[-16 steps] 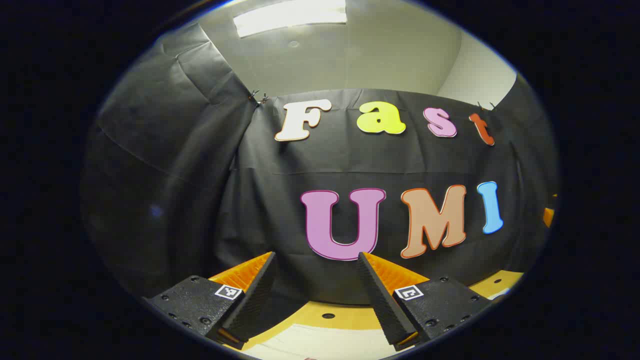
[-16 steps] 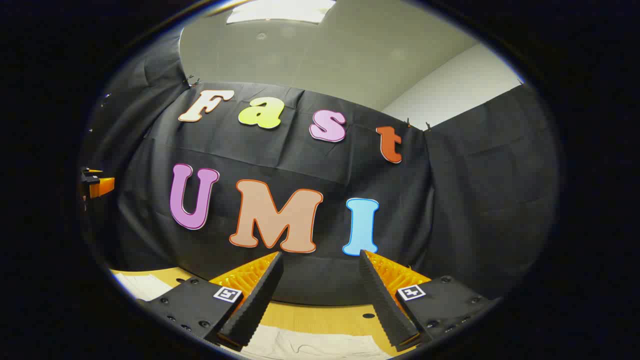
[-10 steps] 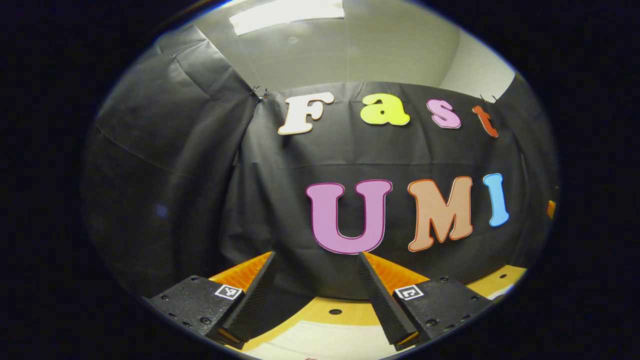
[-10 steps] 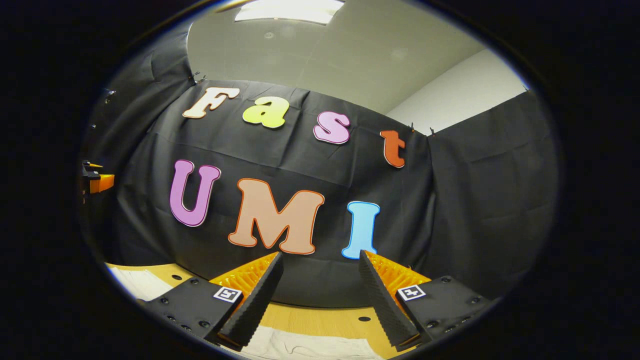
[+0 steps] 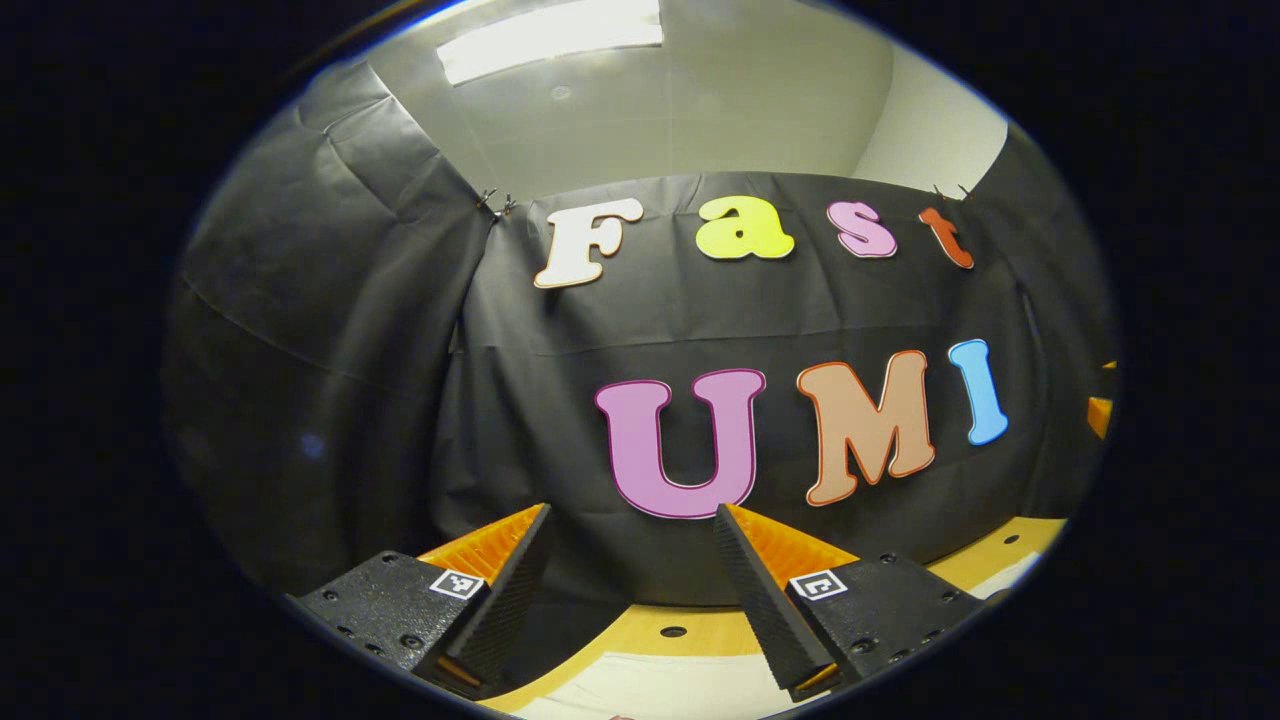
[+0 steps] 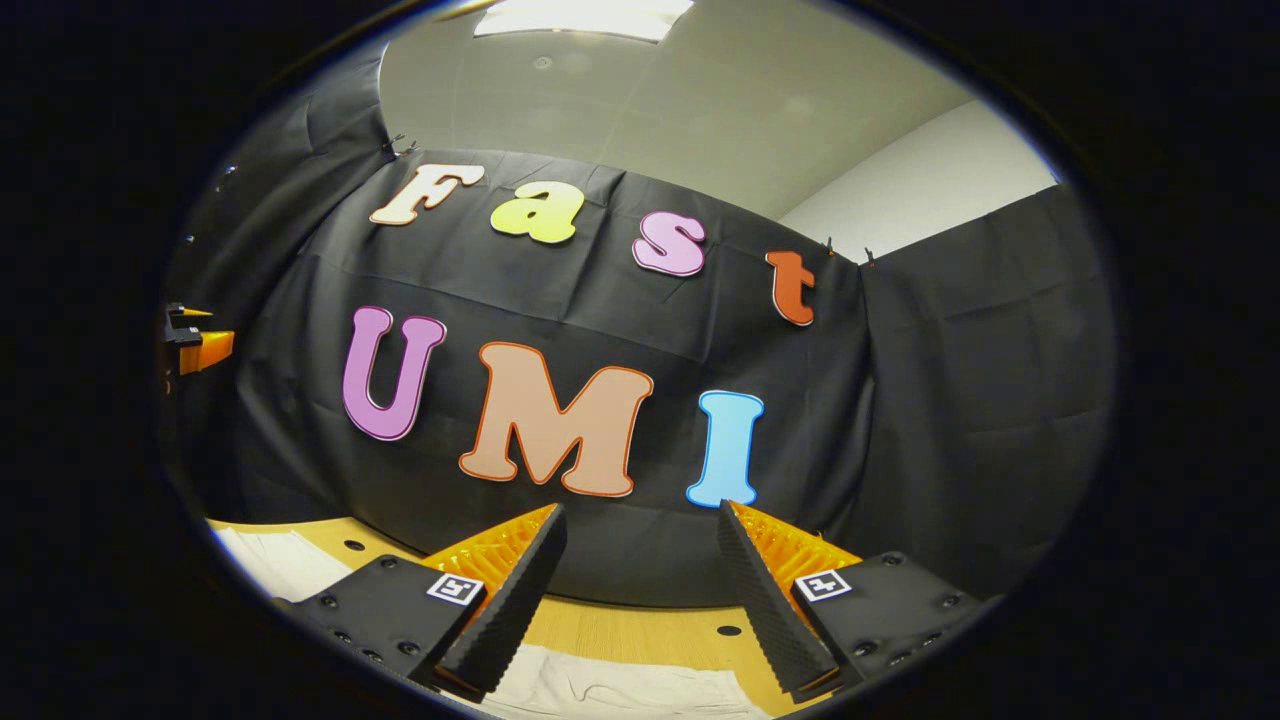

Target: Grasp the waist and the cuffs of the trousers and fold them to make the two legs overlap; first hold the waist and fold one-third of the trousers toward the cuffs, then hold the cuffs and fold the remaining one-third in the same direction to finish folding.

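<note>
Pale, off-white trousers (image 6: 610,690) lie flat on the wooden table, seen as a strip at the bottom of the right gripper view, with another patch (image 6: 275,560) at the left. In the left gripper view the same pale cloth (image 5: 650,690) shows under and between the fingers. My left gripper (image 5: 630,580) is open, held above the table with nothing between its fingers. My right gripper (image 6: 640,580) is likewise open and holds nothing. The left gripper's tip (image 6: 195,345) shows at the far left of the right gripper view; the right gripper's tip (image 5: 1100,410) shows at the far right of the left gripper view.
The wooden table (image 6: 640,630) has small round holes and runs up to the black cloth wall (image 6: 600,300) close behind it. Side cloth walls (image 5: 320,350) close the booth on the left and right. A ceiling light (image 5: 550,35) is overhead.
Both cameras shifted slightly: the left gripper view swung a little, the right gripper view tilted so a bit more table and cloth shows. Both grippers stay open.
</note>
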The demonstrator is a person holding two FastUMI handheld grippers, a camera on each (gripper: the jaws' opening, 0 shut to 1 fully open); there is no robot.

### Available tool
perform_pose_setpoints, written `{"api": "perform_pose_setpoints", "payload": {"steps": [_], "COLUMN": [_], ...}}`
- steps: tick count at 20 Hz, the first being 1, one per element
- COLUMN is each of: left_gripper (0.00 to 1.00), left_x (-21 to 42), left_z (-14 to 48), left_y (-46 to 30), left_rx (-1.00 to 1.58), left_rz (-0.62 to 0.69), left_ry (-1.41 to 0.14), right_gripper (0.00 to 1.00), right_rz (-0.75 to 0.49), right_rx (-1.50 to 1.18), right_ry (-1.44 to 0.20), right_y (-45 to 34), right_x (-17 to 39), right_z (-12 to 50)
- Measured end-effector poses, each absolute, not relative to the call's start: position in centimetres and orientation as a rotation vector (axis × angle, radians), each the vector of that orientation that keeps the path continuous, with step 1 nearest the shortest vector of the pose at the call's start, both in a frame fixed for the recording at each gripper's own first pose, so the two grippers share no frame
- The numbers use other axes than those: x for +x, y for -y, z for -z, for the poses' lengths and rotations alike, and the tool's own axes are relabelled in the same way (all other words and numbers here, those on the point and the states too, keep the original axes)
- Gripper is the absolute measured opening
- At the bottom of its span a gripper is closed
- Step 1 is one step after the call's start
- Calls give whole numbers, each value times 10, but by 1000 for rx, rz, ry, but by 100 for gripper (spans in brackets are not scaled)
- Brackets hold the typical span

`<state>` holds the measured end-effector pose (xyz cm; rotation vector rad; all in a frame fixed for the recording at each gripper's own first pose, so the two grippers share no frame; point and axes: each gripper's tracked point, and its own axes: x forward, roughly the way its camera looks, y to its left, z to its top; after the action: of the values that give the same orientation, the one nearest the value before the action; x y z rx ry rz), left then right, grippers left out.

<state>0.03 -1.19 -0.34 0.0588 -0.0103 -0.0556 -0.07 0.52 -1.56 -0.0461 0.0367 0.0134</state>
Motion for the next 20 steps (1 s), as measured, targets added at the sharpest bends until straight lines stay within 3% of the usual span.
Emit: {"api": "perform_pose_setpoints", "payload": {"steps": [13, 20], "left_gripper": [96, 96], "left_x": [-16, -21], "left_z": [16, 27], "left_y": [37, 51], "left_rx": [69, 55], "left_rz": [107, 131], "left_ry": [-14, -40], "right_gripper": [98, 97], "right_rz": [-120, -280], "right_rx": [-423, -691], "right_ry": [-165, -247], "right_y": [44, 46], "right_x": [-43, -82], "right_z": [95, 166]}}
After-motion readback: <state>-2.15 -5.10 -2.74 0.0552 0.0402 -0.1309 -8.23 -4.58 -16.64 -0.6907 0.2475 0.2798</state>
